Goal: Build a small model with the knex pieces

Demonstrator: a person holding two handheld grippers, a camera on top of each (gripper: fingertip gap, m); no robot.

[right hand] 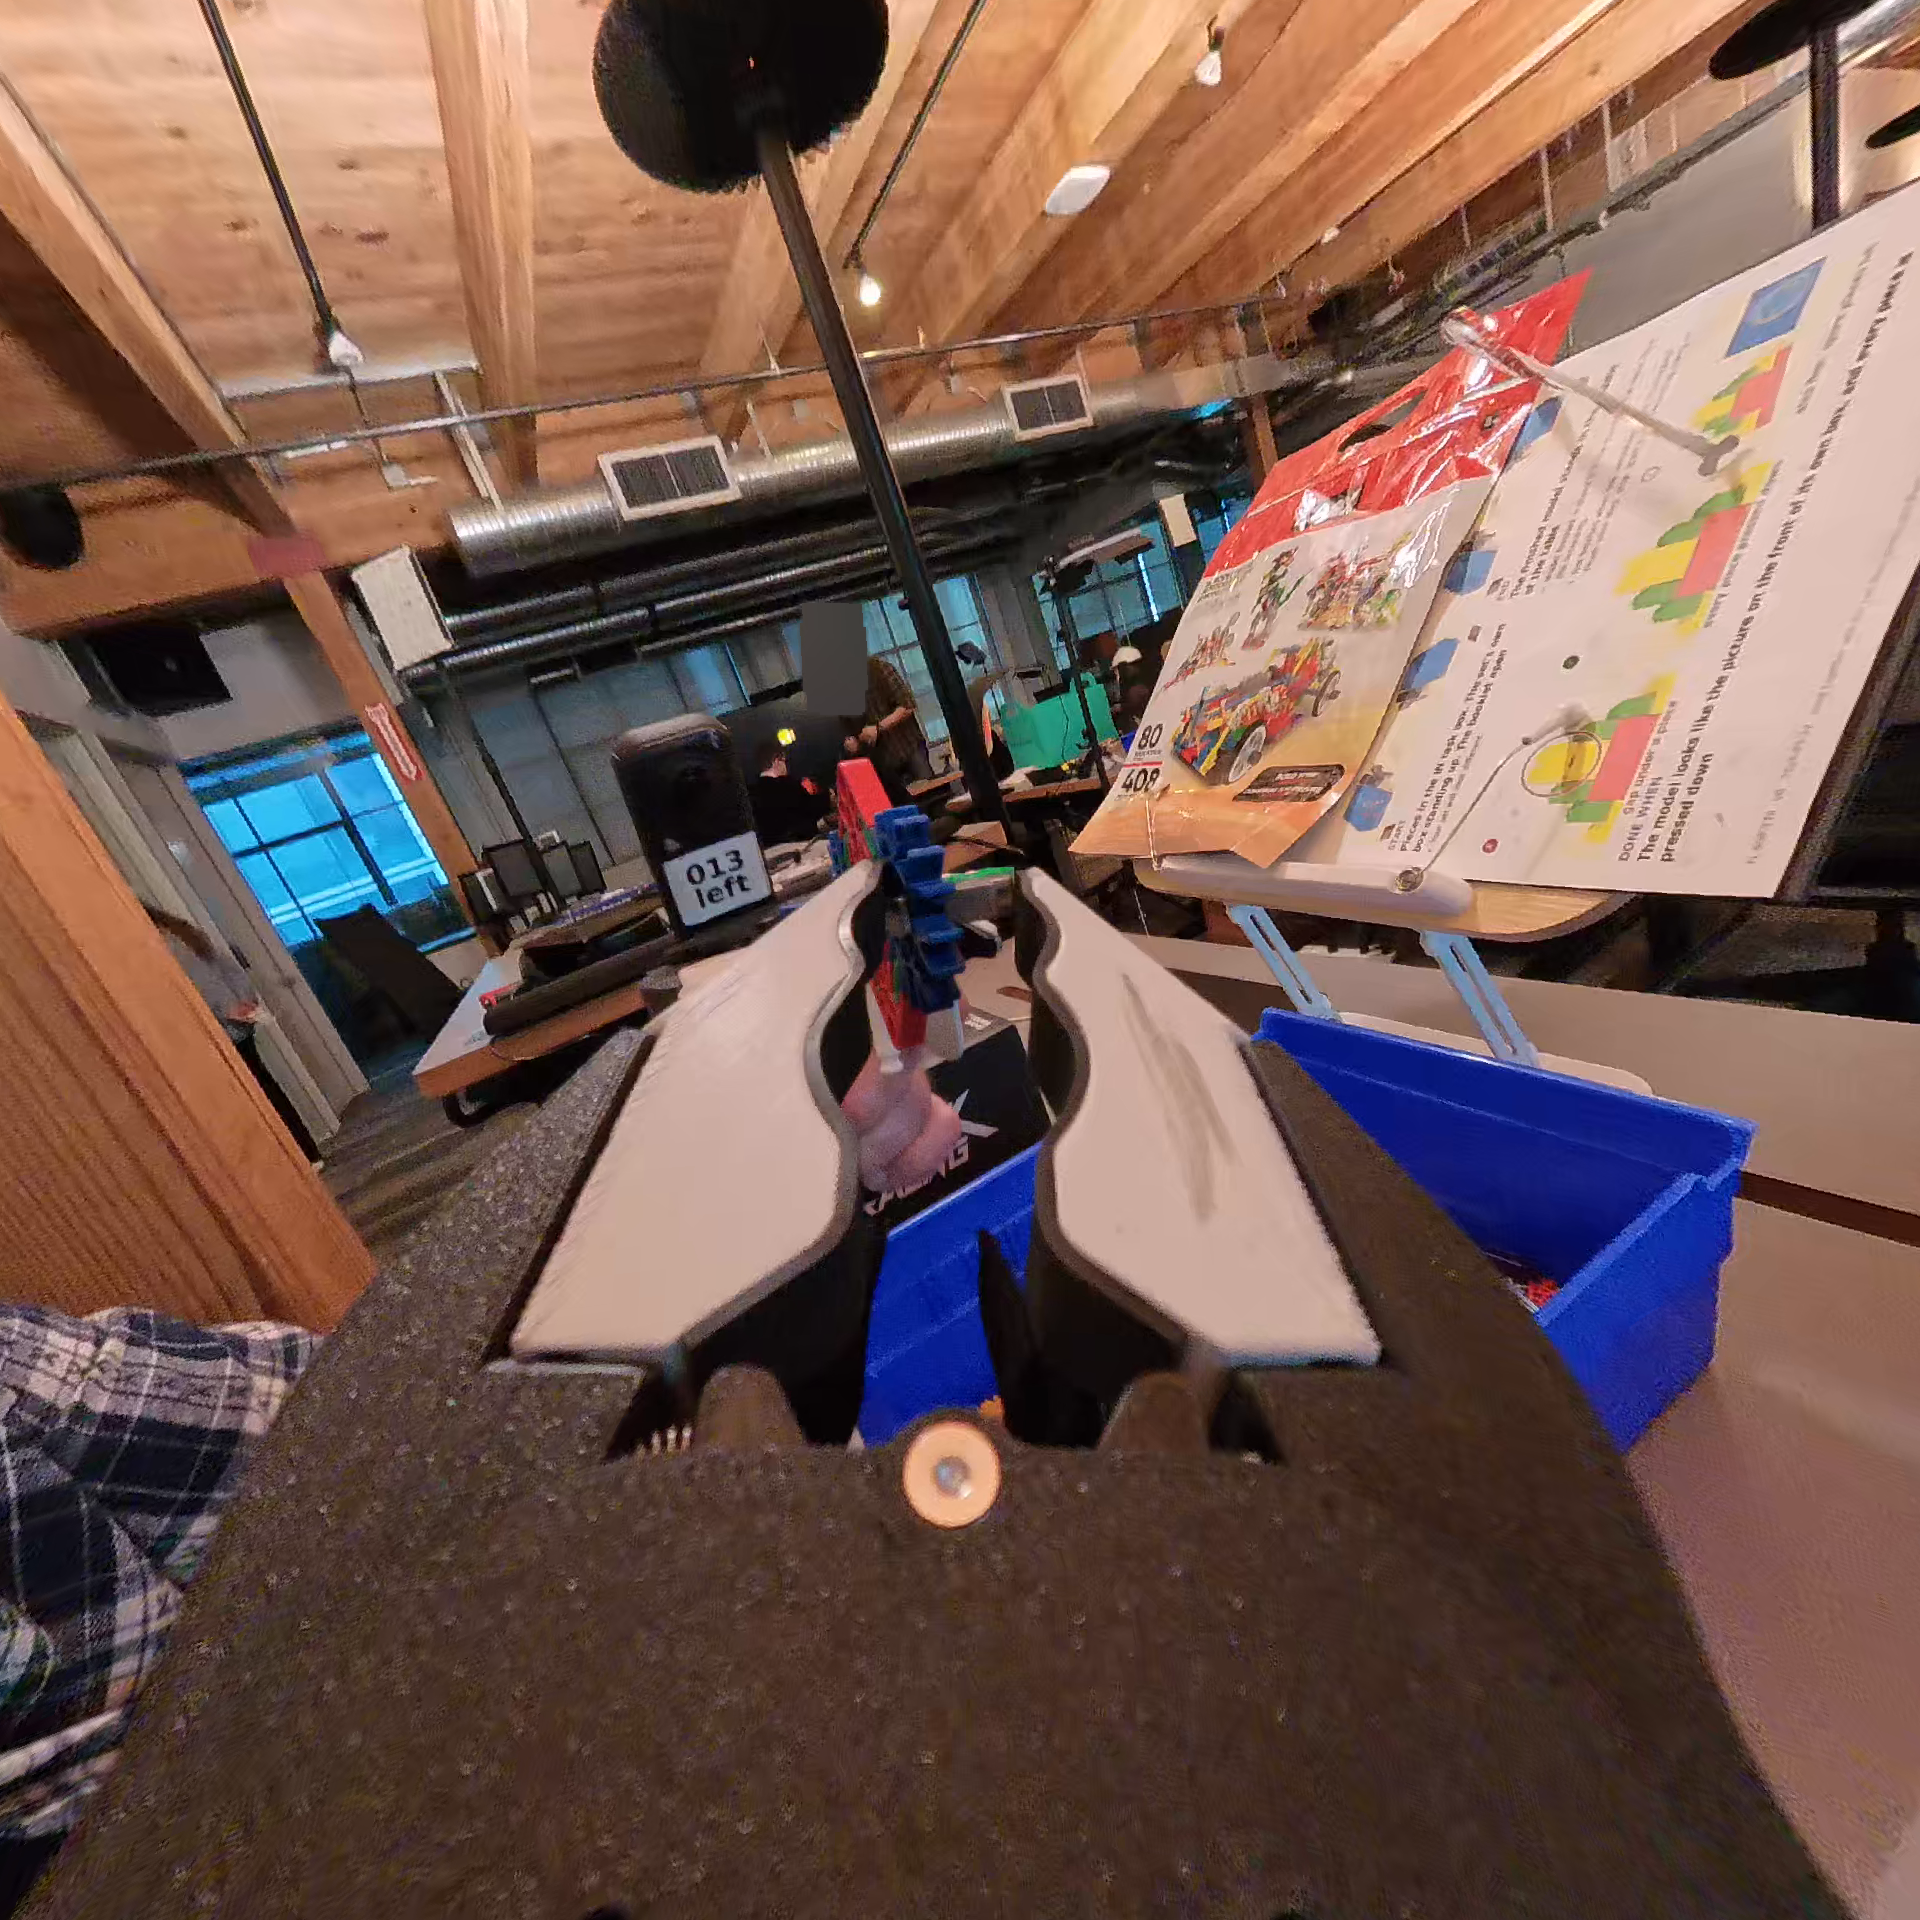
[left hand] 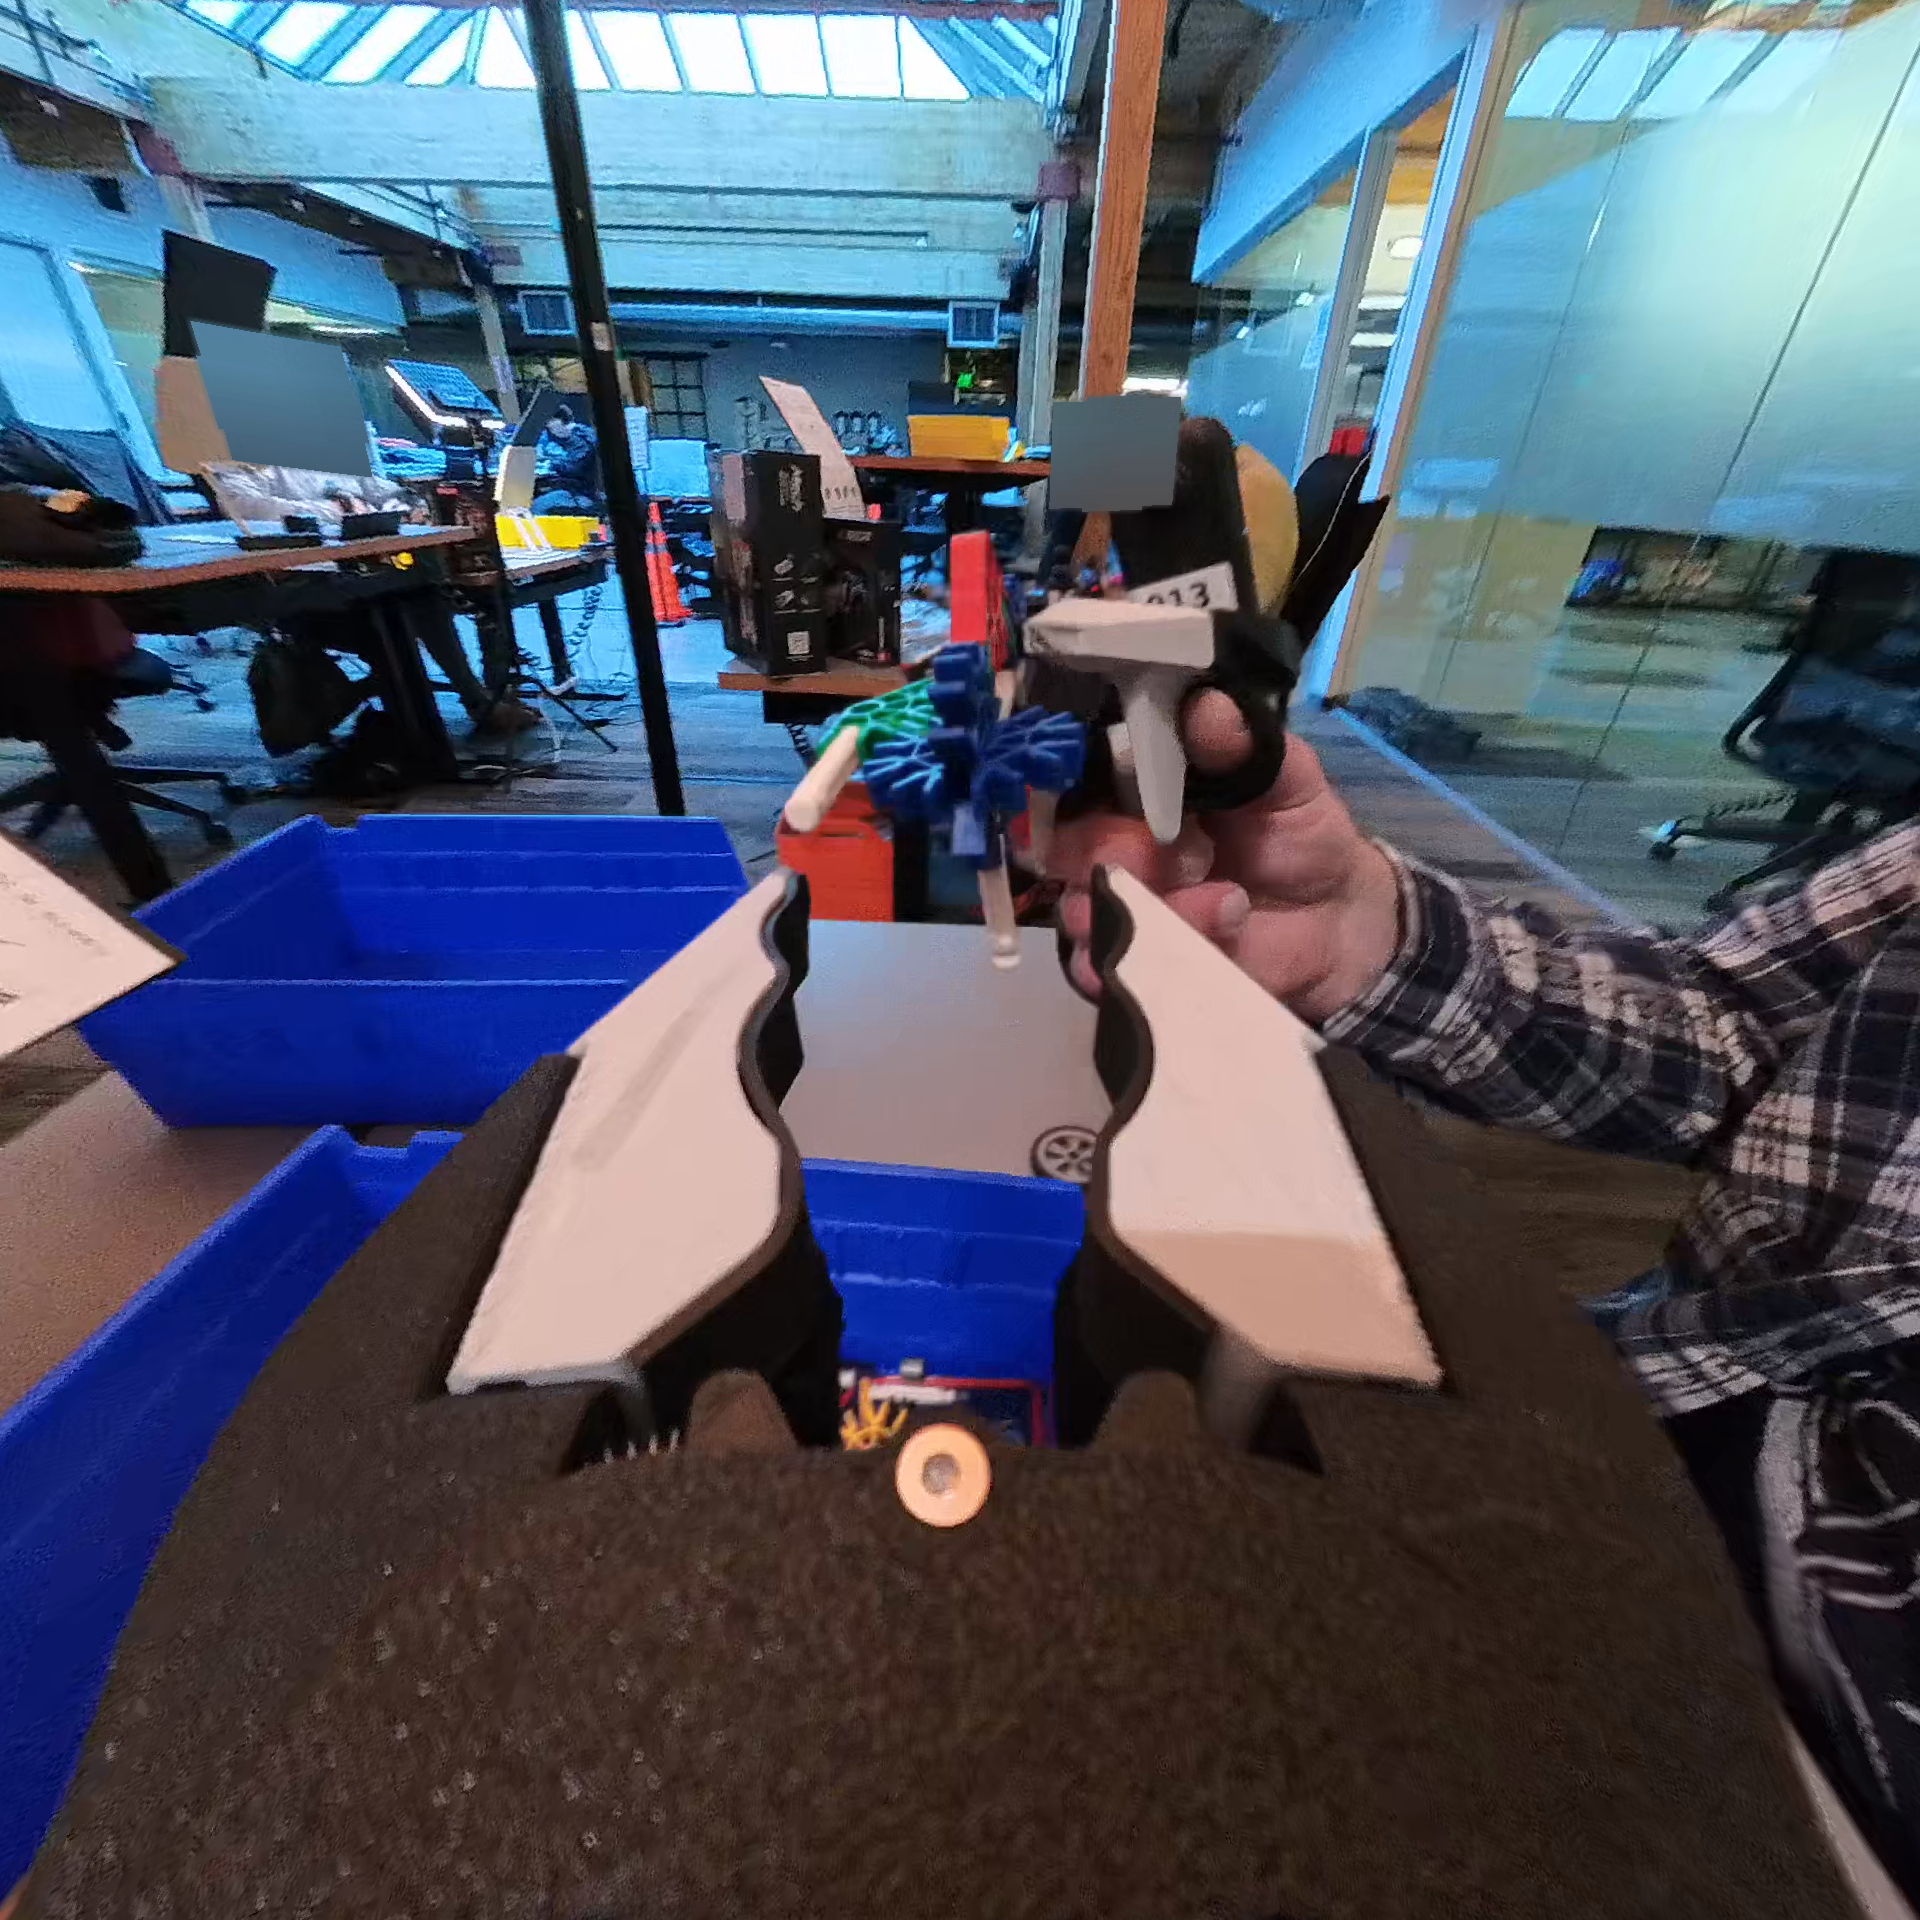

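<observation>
The left gripper (left hand: 945, 904) hangs with its 2 white fingers spread wide and nothing between them. It sits right over the near blue bin (left hand: 940, 1236), where a few small coloured pieces show at the bottom. Just past that bin, a small spoked wheel (left hand: 1065, 1151) lies on the pale tabletop (left hand: 914, 1039), and a second blue bin (left hand: 416, 935) sits farther back on the left.

Up ahead is the right gripper (right hand: 951, 883), gripped by a hand (left hand: 1247, 862) in a plaid sleeve (left hand: 1662, 1091), with 1 finger through the black trigger loop. The blue toy assembly (left hand: 977, 769), a cluster of toothed blue connectors with white rods sticking out, is up in the air at that gripper's tips. In the right wrist view it lies close against the left finger, with a visible gap to the other one. Whether the fingers actually pinch it, the pictures do not settle.

Off to the right, a tilted stand (right hand: 1351, 888) carries a printed instruction sheet (right hand: 1714, 520) and a red toy packet (right hand: 1330, 644).
</observation>
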